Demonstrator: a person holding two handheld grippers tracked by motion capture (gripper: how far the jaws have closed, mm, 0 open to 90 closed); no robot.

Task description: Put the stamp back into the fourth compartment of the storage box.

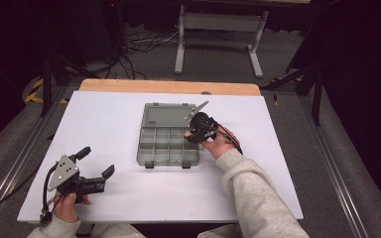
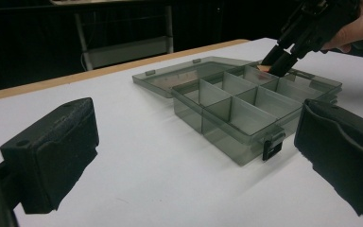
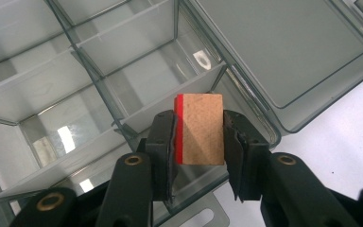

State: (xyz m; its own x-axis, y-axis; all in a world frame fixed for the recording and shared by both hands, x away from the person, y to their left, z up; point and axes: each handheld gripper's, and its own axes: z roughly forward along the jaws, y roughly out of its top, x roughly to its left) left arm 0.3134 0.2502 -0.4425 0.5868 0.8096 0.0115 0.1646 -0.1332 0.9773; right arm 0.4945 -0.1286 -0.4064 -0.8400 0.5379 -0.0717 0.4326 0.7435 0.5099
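On the left: left gripper (image 1: pixel 98 164) rests low on the white surface (image 1: pixel 109 124), held from below by a hand, fingers (image 2: pixel 52 156) spread with nothing between.
Centre: open grey compartment box (image 1: pixel 167 144), lid flat behind it.
Right: right gripper (image 1: pixel 191 133) tilts down over the box's far right compartment, wrist bent, fingers (image 3: pixel 163 142) pinching a small wooden block (image 3: pixel 201 130) with a red edge.

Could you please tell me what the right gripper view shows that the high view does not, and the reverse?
The right gripper view shows the right gripper clamping a tan block with a red edge strip, above a compartment beside the open lid. The high view shows the left gripper, jaws apart, resting on the white table away from the box, plus the person's sleeves. Both show the grey compartment box lying open.
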